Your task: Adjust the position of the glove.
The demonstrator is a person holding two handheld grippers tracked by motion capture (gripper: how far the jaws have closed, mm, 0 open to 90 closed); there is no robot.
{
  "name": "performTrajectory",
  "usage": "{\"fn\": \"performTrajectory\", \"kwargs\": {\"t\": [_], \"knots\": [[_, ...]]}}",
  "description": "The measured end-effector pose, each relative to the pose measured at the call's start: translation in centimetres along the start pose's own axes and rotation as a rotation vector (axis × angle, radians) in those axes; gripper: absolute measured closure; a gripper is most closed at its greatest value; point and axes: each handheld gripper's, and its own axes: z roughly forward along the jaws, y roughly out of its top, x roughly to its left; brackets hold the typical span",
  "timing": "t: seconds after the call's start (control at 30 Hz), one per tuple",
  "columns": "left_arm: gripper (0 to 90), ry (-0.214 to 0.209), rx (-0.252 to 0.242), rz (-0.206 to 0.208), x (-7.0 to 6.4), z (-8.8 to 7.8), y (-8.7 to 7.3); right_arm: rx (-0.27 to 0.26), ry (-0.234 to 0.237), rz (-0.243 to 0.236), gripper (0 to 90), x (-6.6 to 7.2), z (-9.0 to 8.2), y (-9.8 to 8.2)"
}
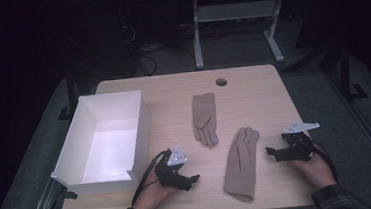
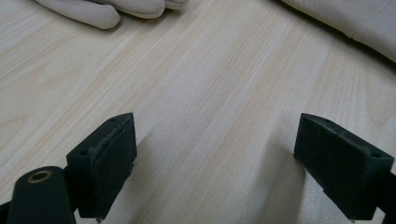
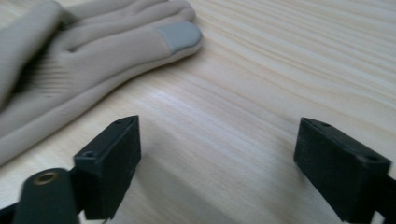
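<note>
Two beige gloves lie flat on the wooden table (image 1: 258,94). The far glove (image 1: 204,118) points its fingers toward me; the near glove (image 1: 241,163) points away, with a grey fingertip (image 3: 180,35). My left gripper (image 1: 193,180) rests left of the near glove, open with nothing between its fingers (image 2: 109,163). In its view the far glove's fingers (image 2: 102,11) lie at top left and the near glove (image 2: 355,18) at top right. My right gripper (image 1: 271,153) stands open just right of the near glove (image 3: 93,51), over bare wood.
A white open box (image 1: 141,123) sits at the table's left edge, beside my left hand. A round cable hole (image 1: 221,82) is near the far edge. Metal legs of another desk (image 1: 197,38) stand on the dark floor behind.
</note>
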Motion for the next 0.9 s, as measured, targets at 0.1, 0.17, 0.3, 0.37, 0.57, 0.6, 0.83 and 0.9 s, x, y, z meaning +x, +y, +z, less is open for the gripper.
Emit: {"fn": "performTrajectory", "kwargs": {"t": [0.1, 0.17, 0.3, 0.37, 0.57, 0.6, 0.83, 0.9], "knots": [[12.5, 0.000, 0.000, -0.001, 0.0, 0.0, 0.0, -0.010, -0.005, 0.004, 13.5, 0.0, 0.1, 0.0], [12.5, 0.000, 0.001, 0.001, 0.0, 0.0, 0.0, -0.020, -0.005, 0.006, 13.1, 0.0, 0.2, -0.1], [12.5, 0.002, 0.001, -0.004, 0.0, 0.1, 0.1, -0.025, -0.004, 0.003, 12.7, 0.0, 0.2, -0.1], [13.0, 0.011, 0.004, -0.011, 0.0, 0.1, 0.2, -0.024, -0.004, 0.005, 12.7, 0.0, 0.2, -0.1], [23.8, 0.036, 0.038, -0.041, 0.1, 0.0, 1.1, -0.025, -0.005, 0.007, 12.6, 0.0, 0.2, -0.1], [27.2, 0.039, 0.024, -0.057, 0.2, -0.2, 1.6, -0.025, -0.005, 0.006, 12.6, 0.0, 0.2, -0.1], [63.8, 0.080, -0.006, -0.083, 1.1, -0.3, 3.6, -0.025, -0.005, 0.008, 12.6, 0.0, 0.2, -0.1], [74.3, 0.074, -0.007, -0.093, 1.4, -0.2, 3.9, -0.025, -0.005, 0.008, 12.6, 0.0, 0.2, -0.1]]}}
